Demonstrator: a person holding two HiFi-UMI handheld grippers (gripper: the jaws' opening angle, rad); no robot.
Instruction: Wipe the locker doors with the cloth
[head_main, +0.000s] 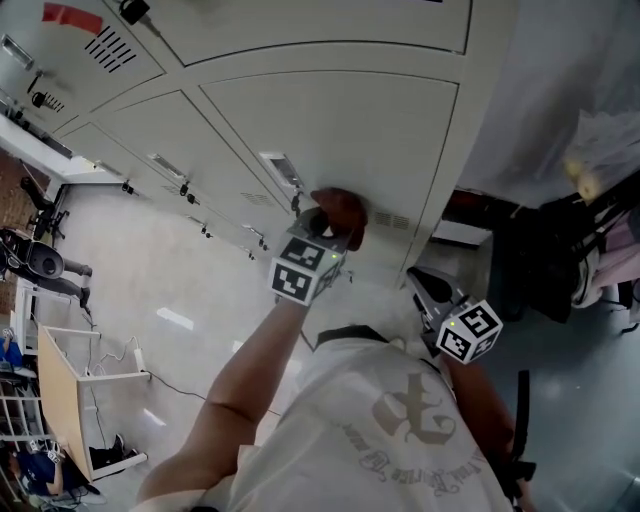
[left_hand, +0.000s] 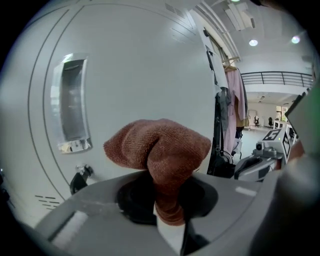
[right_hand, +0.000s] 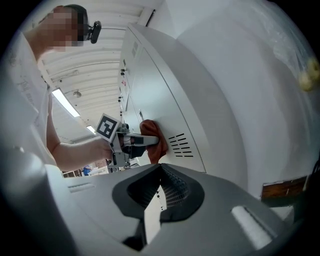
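Cloth (left_hand: 160, 150), one, clamped in left gripper (left_hand: 169, 215), touching one locker door (left_hand: 140, 75); right gripper (right_hand: 161, 172) closed, empty.

Bright, even indoor light. Round ceiling lamps (left_hand: 253, 43) glow in the left gripper view, and a strip light (right_hand: 65, 102) in the right gripper view. The floor (head_main: 175, 318) shows pale glare patches. Both gripper views bulge fisheye-wise with black corners, bending the locker door (left_hand: 150, 75). The cloth (left_hand: 160, 150) is sharp, while the foreground beneath it is blurred.

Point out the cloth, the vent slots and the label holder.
cloth (left_hand: 160, 145): left gripper view, bunched top.
vent slots (right_hand: 181, 145): right gripper view, middle slot.
label holder (left_hand: 74, 102): left gripper view, clear window.
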